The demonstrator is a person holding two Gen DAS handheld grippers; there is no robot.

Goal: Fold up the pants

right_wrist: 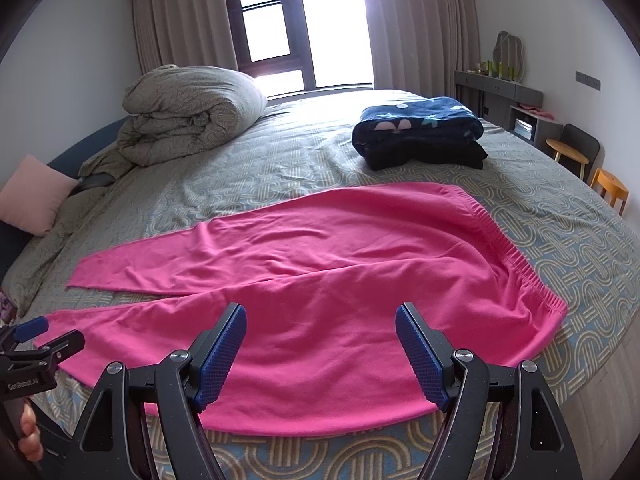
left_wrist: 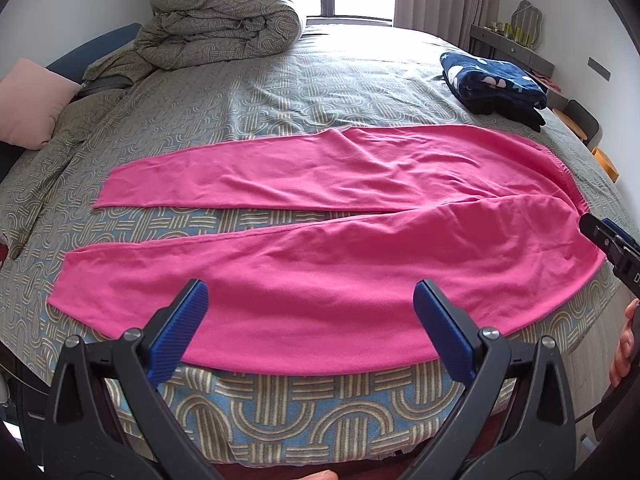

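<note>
Hovering wide open, each empty tool [left_wrist: 311, 292] [right_wrist: 320, 316] above pink pants [left_wrist: 320, 248].

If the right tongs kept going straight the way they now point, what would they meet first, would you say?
Most likely the pink pants: the open right tongs point at the near leg's upper part, left of the waistband. Depth is hard to judge.

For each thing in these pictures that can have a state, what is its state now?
pink pants: spread flat on the bed, legs apart, not yet folded
left gripper: open, empty
right gripper: open, empty
navy blanket: folded
duvet: rolled in a heap
curtains: drawn open
</note>
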